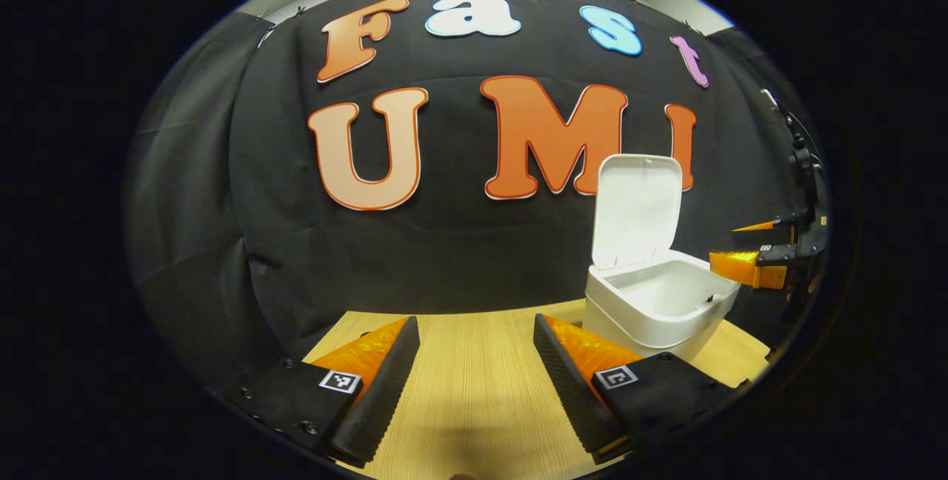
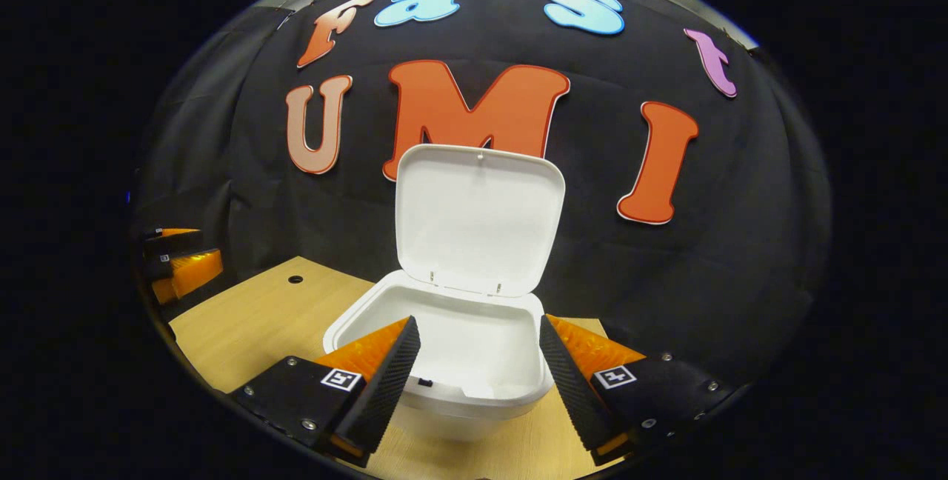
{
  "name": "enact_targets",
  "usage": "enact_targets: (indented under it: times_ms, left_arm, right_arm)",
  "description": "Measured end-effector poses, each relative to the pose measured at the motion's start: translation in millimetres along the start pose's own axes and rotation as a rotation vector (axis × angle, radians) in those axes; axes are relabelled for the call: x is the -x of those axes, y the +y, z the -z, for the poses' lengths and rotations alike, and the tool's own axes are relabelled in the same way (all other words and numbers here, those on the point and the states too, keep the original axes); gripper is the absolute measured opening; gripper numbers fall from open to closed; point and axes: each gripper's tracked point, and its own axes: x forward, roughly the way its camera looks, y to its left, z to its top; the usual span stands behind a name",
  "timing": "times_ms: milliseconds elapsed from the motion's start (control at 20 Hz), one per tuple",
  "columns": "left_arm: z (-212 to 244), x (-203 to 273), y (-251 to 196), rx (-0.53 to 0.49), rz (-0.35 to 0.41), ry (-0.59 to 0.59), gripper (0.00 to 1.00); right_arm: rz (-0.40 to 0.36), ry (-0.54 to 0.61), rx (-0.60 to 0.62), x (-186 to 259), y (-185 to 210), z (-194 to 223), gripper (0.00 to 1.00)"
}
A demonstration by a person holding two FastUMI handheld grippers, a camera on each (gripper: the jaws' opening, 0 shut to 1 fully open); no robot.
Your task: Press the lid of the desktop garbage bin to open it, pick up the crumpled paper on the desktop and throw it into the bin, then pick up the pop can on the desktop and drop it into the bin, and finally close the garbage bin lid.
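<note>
A white desktop garbage bin (image 1: 655,302) stands on the wooden table with its lid (image 1: 637,210) swung upright. In the left gripper view it sits to the right of my left gripper (image 1: 476,350), which is open and holds nothing. In the right gripper view the bin (image 2: 452,343) is straight ahead and close, its lid (image 2: 478,217) upright behind the white, empty-looking inside. My right gripper (image 2: 480,350) hovers open over the bin's near rim, holding nothing. The right gripper (image 1: 740,247) also appears at the far right of the left gripper view, beside the bin.
The light wooden table (image 1: 474,361) runs back to the black cloth wall. A small dark hole (image 2: 295,279) marks the tabletop left of the bin. The left gripper (image 2: 178,254) shows at the far left edge of the right gripper view.
</note>
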Motion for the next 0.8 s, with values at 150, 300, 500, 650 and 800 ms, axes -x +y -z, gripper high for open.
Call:
enact_targets:
  times_ms: [150, 300, 500, 650, 800]
  left_arm:
    - [-11, 0, 2, 0.000, 0.008, -0.028, 0.99]
    - [-13, 0, 2, -0.001, 0.013, -0.042, 0.99]
    - [-11, 2, 6, 0.020, -0.003, -0.037, 0.99]
    - [-4, 3, 10, 0.010, -0.018, -0.023, 0.99]
    - [8, 15, 26, 0.002, -0.032, -0.018, 0.99]
  right_arm:
    - [0.005, -0.032, 0.005, -3, 6, -14, 0.98]
    - [0.023, -0.056, 0.013, -8, 3, -35, 0.98]
    - [0.038, -0.117, 0.040, -20, -2, -73, 0.98]
    - [0.052, -0.161, 0.081, -35, -8, -100, 0.98]
    - [0.065, -0.201, 0.108, -47, -12, -126, 0.98]
